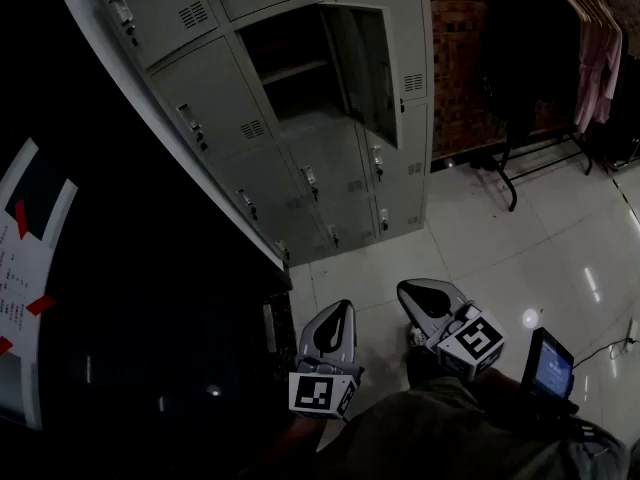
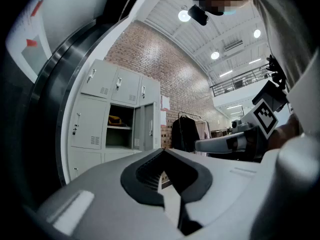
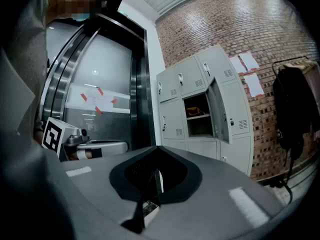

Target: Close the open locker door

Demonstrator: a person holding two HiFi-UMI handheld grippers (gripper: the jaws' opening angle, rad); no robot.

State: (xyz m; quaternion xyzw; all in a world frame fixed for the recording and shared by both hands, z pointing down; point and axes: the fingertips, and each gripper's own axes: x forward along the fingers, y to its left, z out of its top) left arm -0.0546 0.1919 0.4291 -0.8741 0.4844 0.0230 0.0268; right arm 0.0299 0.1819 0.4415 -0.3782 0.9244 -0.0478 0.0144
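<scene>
- The locker bank (image 1: 225, 118) of grey metal stands against a brick wall (image 1: 462, 78); every place below is given from it.
- One compartment (image 1: 290, 68) in its second row from the top is open, and the open locker door (image 1: 385, 63) is swung out on that compartment's right side, well away from its frame.
- On the shelf inside lies a small yellowish thing (image 2: 115, 119), too small to make out.
- The left gripper (image 1: 335, 318) is well apart from the bank, out in front of its lower rows over the tiled floor (image 1: 500, 238). Its jaws are pressed together with nothing between them, and the tips meet at a point (image 2: 163, 150).
- The right gripper (image 1: 420, 298) is just to the right of the left one, equally far from the bank and touching nothing. Its jaws are also pressed together and empty (image 3: 157, 147).
- To the right of the bank, along the same wall, a clothes rack (image 1: 545, 163) carries a dark coat (image 1: 520, 48) and lighter garments (image 1: 597, 58).
- To the left of the bank, papers fixed with red tape (image 1: 20, 268) hang on a dark panel.
</scene>
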